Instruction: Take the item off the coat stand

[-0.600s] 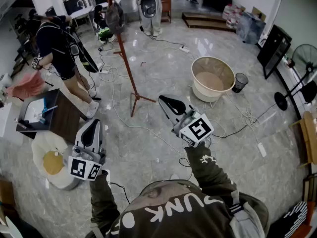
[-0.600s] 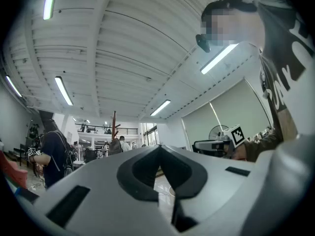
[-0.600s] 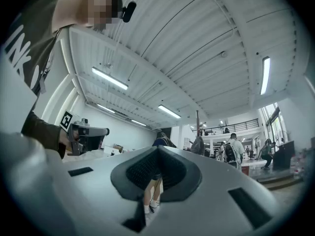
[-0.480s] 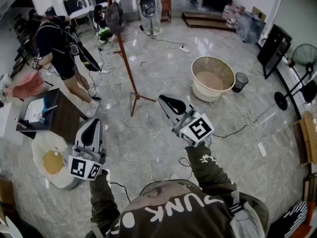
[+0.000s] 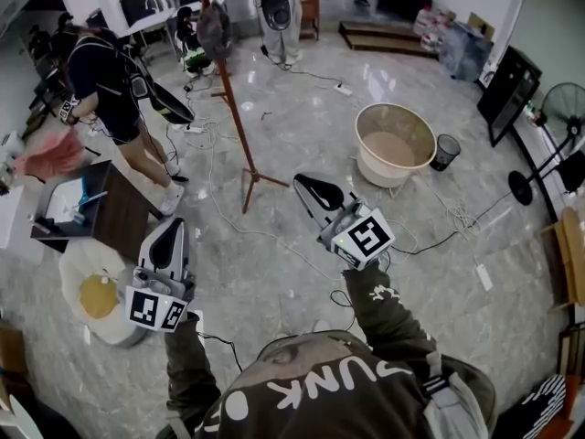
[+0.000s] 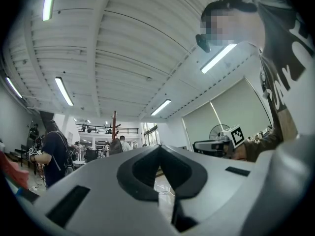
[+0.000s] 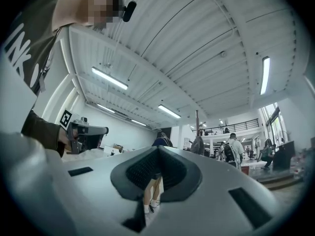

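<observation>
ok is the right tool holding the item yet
No, the right tool is shut on nothing, and the dark item hangs on the coat stand.

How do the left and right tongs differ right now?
The right tongs reach further forward than the left tongs, nearer the foot of the coat stand. The right tongs slant left in the head view; the left tongs point straight ahead. Both are shut, empty and short of the stand.
</observation>
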Demonstrator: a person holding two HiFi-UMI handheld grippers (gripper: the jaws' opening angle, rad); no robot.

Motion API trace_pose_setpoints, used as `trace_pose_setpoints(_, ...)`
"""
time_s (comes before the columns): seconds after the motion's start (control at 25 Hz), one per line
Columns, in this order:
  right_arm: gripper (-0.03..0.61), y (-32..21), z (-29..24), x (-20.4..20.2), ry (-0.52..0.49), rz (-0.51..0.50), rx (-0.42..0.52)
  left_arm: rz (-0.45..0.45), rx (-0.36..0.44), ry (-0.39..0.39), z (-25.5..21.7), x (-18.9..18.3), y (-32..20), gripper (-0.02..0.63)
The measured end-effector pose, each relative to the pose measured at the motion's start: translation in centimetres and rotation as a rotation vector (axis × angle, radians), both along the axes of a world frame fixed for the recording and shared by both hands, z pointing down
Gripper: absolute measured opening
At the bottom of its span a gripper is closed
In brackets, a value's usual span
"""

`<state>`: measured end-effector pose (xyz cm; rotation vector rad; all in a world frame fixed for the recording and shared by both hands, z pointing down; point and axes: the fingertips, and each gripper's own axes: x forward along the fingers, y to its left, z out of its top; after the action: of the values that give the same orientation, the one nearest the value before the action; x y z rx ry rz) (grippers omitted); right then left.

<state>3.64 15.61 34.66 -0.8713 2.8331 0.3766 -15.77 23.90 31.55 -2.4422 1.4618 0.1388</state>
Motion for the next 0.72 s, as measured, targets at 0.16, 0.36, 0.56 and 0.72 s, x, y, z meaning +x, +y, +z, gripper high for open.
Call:
trace_pose_setpoints(0.16, 0.173, 0.0, 0.4, -0.2, 0.023, -0.029, -0.005, -0.002, -0.001, -0.004, 0.0, 0.5, 0.0, 0.005)
trace_pose_setpoints(0.36, 0.183, 0.0, 0.9, 0.0, 0.037, -0.048, 0.003, -0.004, -0.001, -0.009, 0.2, 1.4, -0.2, 0.005)
trace_pose_setpoints(0.56, 0.204, -0.2, 0.9, 1.0, 0.037, -0.057, 0.009, -0.013, -0.003, -0.014, 0.2, 2.5, -0.4, 0.005)
trace_pose_setpoints(0.72, 0.225, -0.4, 0.9, 2.2, 0.032, -0.067, 0.016, -0.021, -0.008, -0.022, 0.2, 4.0, -0.5, 0.005)
